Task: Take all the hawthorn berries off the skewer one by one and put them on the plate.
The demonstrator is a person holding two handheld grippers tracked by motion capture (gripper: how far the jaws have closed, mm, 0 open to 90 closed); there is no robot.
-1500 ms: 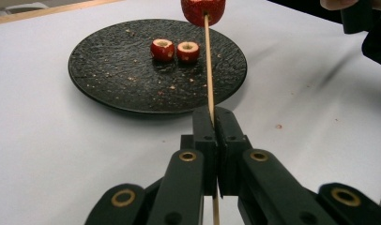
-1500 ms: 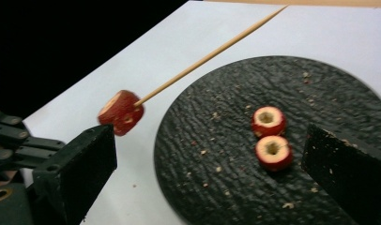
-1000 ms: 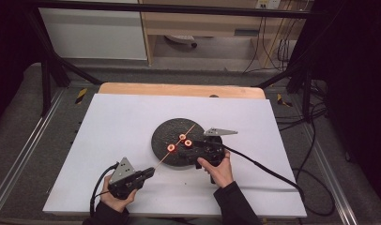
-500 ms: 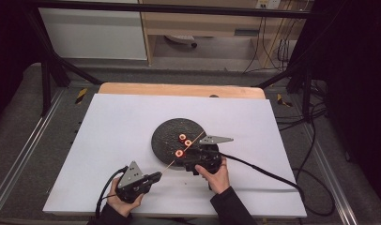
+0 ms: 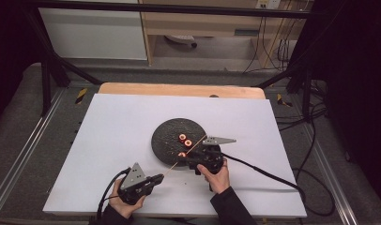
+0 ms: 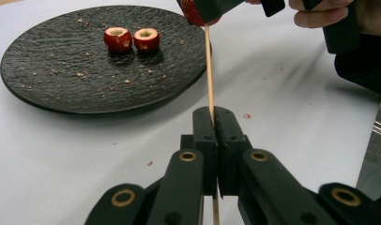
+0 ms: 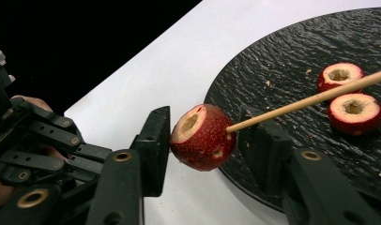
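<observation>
On a white table (image 5: 109, 140) sits a round black slate-textured plate (image 5: 167, 136), dotted with crumbs, and two cored red fruits (image 6: 132, 38) lie side by side on it, hollow ends up. The left gripper (image 6: 212, 123), held low near the table's front edge, has its black jaws pressed together on a thin wooden skewer (image 6: 209, 70), which runs up and away from them toward the plate's near rim. The right gripper (image 7: 202, 136) is at that rim, its grey three-cornered plate (image 5: 218, 140) showing on top in the high view. Its jaws have just been closing, and a third cored red fruit (image 7: 202, 137) sits between them with the skewer passing through its cored hollow. In the right gripper view one jaw touches the fruit's cut face, while the other stands close behind the fruit; whether that one presses on it cannot be told. The fruit hangs over the plate's near edge, well apart from the two on the plate.
</observation>
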